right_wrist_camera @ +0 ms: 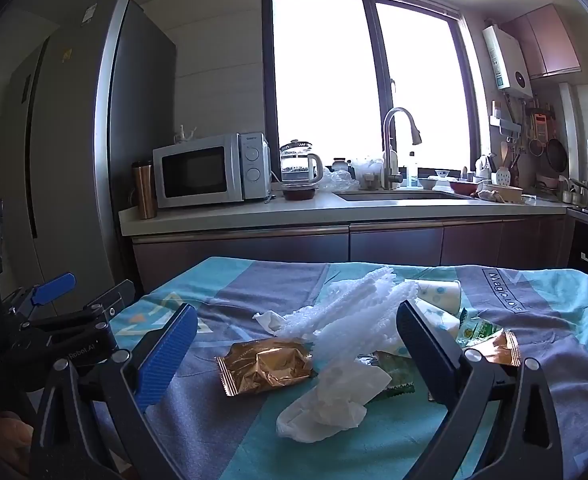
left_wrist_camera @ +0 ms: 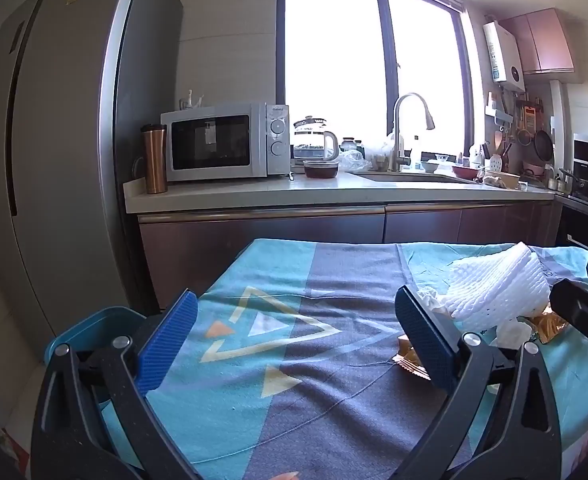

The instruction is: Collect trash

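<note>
A pile of trash lies on the table's patterned cloth [right_wrist_camera: 222,432]: a gold foil wrapper [right_wrist_camera: 266,364], a crumpled white tissue [right_wrist_camera: 333,400], white foam netting [right_wrist_camera: 357,312], green wrappers [right_wrist_camera: 397,372], a paper cup [right_wrist_camera: 441,292]. My right gripper [right_wrist_camera: 294,348] is open and empty, its jaws either side of the gold wrapper, just above the cloth. My left gripper [left_wrist_camera: 294,340] is open and empty over bare cloth [left_wrist_camera: 294,400], left of the pile. The foam netting [left_wrist_camera: 497,288] and a gold wrapper [left_wrist_camera: 409,360] sit by its right finger.
A blue bin's rim [left_wrist_camera: 90,328] shows below the table's left edge. Behind the table is a kitchen counter [left_wrist_camera: 333,192] with a microwave [left_wrist_camera: 222,144], a kettle, a sink and a faucet [left_wrist_camera: 409,128]. A tall fridge [left_wrist_camera: 54,140] stands at the left.
</note>
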The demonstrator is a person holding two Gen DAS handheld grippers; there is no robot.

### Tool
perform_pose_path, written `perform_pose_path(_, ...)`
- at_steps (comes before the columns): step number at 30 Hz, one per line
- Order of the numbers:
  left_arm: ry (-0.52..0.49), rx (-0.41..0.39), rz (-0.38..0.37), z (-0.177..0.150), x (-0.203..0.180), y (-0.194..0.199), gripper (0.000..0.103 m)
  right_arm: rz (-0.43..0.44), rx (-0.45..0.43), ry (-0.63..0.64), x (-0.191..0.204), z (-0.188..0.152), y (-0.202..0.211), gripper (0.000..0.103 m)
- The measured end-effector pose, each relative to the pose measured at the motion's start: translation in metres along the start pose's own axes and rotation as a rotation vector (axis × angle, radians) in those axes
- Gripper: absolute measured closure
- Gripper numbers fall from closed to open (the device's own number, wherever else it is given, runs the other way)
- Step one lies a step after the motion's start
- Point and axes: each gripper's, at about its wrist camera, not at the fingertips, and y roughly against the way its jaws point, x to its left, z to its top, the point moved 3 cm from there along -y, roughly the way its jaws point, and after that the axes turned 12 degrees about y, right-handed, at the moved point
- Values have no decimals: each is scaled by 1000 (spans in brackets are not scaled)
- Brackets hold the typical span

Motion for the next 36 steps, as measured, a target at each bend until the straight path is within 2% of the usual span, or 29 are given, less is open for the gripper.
perform_pose_path(11, 2, -26, -1, 0, 0, 6, 6, -2, -4, -10, -3, 4, 7, 7)
perform_pose_path(36, 8, -28, -8, 4, 1, 10, 6, 14, -5, -15, -5, 3, 8, 7)
